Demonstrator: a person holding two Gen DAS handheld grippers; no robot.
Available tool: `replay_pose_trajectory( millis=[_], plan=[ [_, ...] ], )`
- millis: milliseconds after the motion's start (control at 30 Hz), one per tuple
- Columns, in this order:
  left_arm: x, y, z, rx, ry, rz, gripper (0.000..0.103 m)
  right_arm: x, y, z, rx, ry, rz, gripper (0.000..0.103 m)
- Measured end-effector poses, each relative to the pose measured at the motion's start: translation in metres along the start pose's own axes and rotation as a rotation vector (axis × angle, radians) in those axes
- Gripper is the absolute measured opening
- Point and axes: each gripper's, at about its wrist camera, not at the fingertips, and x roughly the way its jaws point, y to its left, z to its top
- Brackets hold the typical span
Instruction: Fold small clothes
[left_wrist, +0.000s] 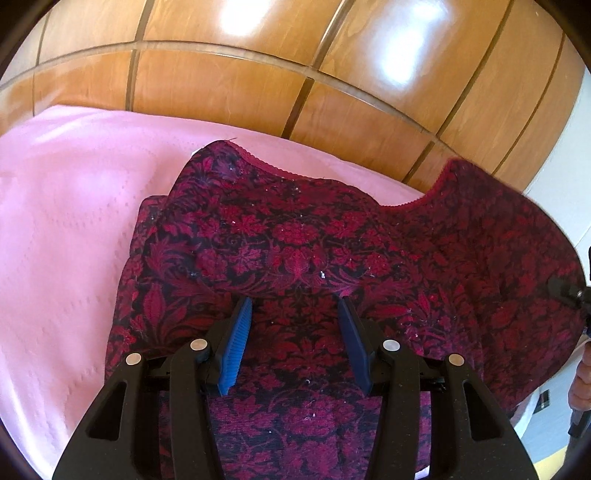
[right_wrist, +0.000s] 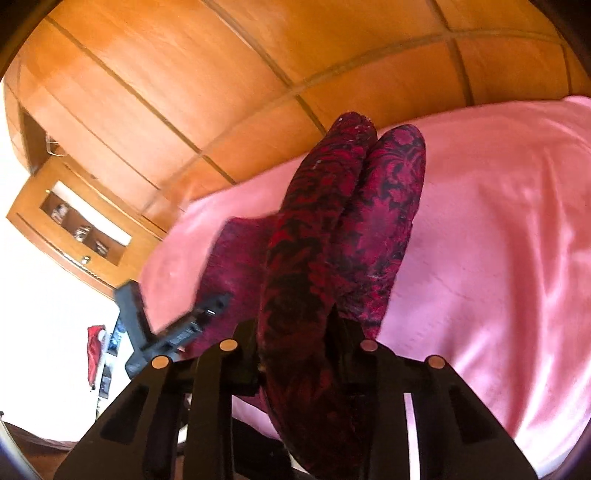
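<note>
From the left wrist we look down our left gripper, whose blue pads stand spread apart with nothing pinched between them. Directly beneath and ahead of the jaws lies the red-and-black floral garment, a folded roll of it bulging just past the fingertips and its scalloped red edge running along the far side. The cloth stretches away to our right, where it lifts off the pink bedspread toward the right gripper, only a dark sliver of which shows at the frame's edge. Beyond the bedspread rises a glossy wooden panelled wall.

From the right wrist, our right gripper is closed, pinching the floral garment between its fingers; the cloth bunches thickly through the jaws and stands up ahead of them in two rounded lobes. To the left of the claw, lower down, the black left gripper shows, blurred, against the garment. The pink bedspread spreads to the right of and behind the claw. The wooden wall fills the top, and a small wooden glass-fronted cabinet sits far to the left.
</note>
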Motion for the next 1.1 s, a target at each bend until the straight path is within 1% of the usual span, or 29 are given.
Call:
replay_pose_trajectory(
  millis=[100, 167, 200, 233, 333, 400, 433, 467, 500, 567, 633, 700, 733, 800, 833, 867, 933, 967, 1000, 1033, 1067, 1100],
  plan=[
    [-0.007, 0.012, 0.001, -0.053, -0.004, -0.029, 0.039, 0.005, 0.025, 0.008, -0.031, -0.021, 0.046, 0.025],
    [-0.013, 0.024, 0.002, -0.099, -0.007, -0.075, 0.037, 0.010, 0.045, 0.016, -0.060, -0.032, 0.086, 0.024],
    [-0.015, 0.028, 0.002, -0.114, -0.008, -0.080, 0.032, 0.013, 0.053, 0.019, -0.071, -0.034, 0.105, 0.024],
    [-0.017, 0.033, 0.002, -0.133, -0.006, -0.089, 0.029, 0.017, 0.059, 0.023, -0.082, -0.035, 0.121, 0.024],
    [-0.028, 0.049, -0.002, -0.191, -0.020, -0.165, 0.029, 0.036, 0.089, 0.032, -0.133, -0.024, 0.174, 0.024],
    [-0.036, 0.062, -0.006, -0.242, -0.020, -0.188, 0.029, 0.057, 0.111, 0.035, -0.178, -0.002, 0.199, 0.024],
    [-0.042, 0.074, -0.009, -0.292, -0.024, -0.217, 0.029, 0.068, 0.121, 0.034, -0.199, 0.012, 0.205, 0.024],
    [-0.049, 0.084, -0.010, -0.328, -0.038, -0.230, 0.029, 0.077, 0.127, 0.032, -0.213, 0.025, 0.208, 0.024],
    [-0.058, 0.095, -0.011, -0.355, -0.056, -0.226, 0.029, 0.087, 0.135, 0.028, -0.236, 0.045, 0.209, 0.024],
    [-0.071, 0.112, -0.012, -0.383, -0.077, -0.224, 0.029, 0.113, 0.153, 0.017, -0.301, 0.083, 0.188, 0.024],
    [-0.092, 0.132, -0.011, -0.418, -0.109, -0.245, 0.029, 0.139, 0.168, 0.002, -0.368, 0.127, 0.161, 0.024],
    [-0.113, 0.144, -0.008, -0.428, -0.148, -0.264, 0.029, 0.166, 0.181, -0.018, -0.443, 0.173, 0.122, 0.024],
    [-0.121, 0.149, -0.005, -0.428, -0.160, -0.285, 0.029, 0.180, 0.187, -0.028, -0.482, 0.188, 0.099, 0.024],
    [-0.132, 0.151, 0.002, -0.403, -0.168, -0.319, 0.029, 0.201, 0.197, -0.053, -0.583, 0.210, 0.036, 0.024],
    [-0.134, 0.147, 0.005, -0.380, -0.164, -0.330, 0.032, 0.206, 0.201, -0.061, -0.616, 0.207, 0.014, 0.024],
    [-0.133, 0.143, 0.010, -0.358, -0.153, -0.343, 0.035, 0.212, 0.208, -0.072, -0.670, 0.197, -0.018, 0.024],
    [-0.125, 0.131, 0.019, -0.321, -0.115, -0.361, 0.052, 0.215, 0.215, -0.086, -0.750, 0.170, -0.059, 0.026],
    [-0.118, 0.124, 0.024, -0.310, -0.097, -0.365, 0.054, 0.216, 0.218, -0.091, -0.777, 0.155, -0.080, 0.027],
    [-0.106, 0.115, 0.033, -0.286, -0.062, -0.374, 0.054, 0.214, 0.218, -0.095, -0.794, 0.145, -0.090, 0.029],
    [-0.100, 0.107, 0.032, -0.265, -0.039, -0.369, 0.054, 0.213, 0.219, -0.096, -0.807, 0.134, -0.097, 0.031],
    [-0.089, 0.097, 0.037, -0.236, -0.005, -0.350, 0.054, 0.213, 0.220, -0.098, -0.807, 0.120, -0.093, 0.039],
    [-0.080, 0.091, 0.044, -0.226, 0.012, -0.341, 0.054, 0.209, 0.220, -0.098, -0.803, 0.113, -0.082, 0.046]
  ],
)
